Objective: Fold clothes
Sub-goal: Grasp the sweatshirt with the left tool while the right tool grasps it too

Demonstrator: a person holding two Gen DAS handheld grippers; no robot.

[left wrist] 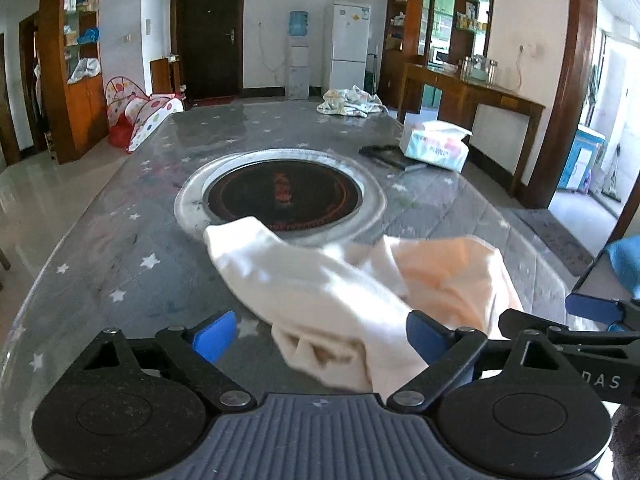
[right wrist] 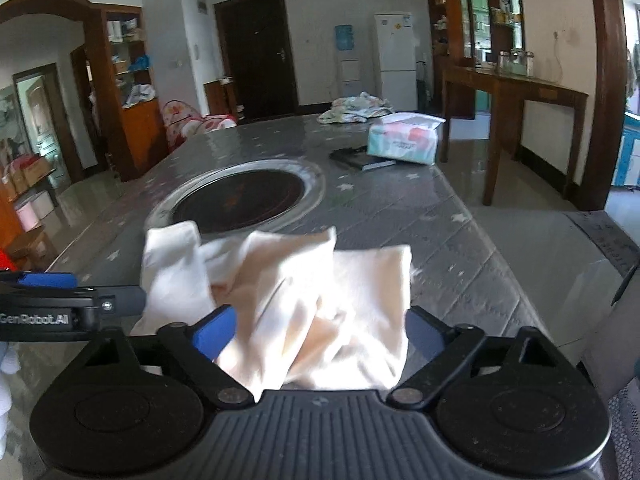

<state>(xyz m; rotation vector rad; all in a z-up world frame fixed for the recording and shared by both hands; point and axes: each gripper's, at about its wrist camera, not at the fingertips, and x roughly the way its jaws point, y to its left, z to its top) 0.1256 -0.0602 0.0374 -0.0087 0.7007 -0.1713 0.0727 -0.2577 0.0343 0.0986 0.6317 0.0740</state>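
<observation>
left tool (left wrist: 322, 334): spread, garment (left wrist: 360, 288) between pads, unpinched | right tool (right wrist: 320, 330): spread, same | garment: crumpled, near worktop (left wrist: 120, 240) edge, overlapping hob (left wrist: 280, 196) rim | worktop left: bare

Tissue pack (left wrist: 436, 145) beside dark notebook (left wrist: 390, 155); round cooktop (left wrist: 282, 194) set mid-table (left wrist: 120, 248); fridge (left wrist: 347, 50) behind.

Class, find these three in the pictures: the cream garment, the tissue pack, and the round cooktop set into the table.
Cream garment (right wrist: 320, 304): right wrist view, middle of the cloth.
Tissue pack (left wrist: 436, 147): left wrist view, its printed front.
Cooktop (left wrist: 256, 196): left wrist view, dark glass.
</observation>
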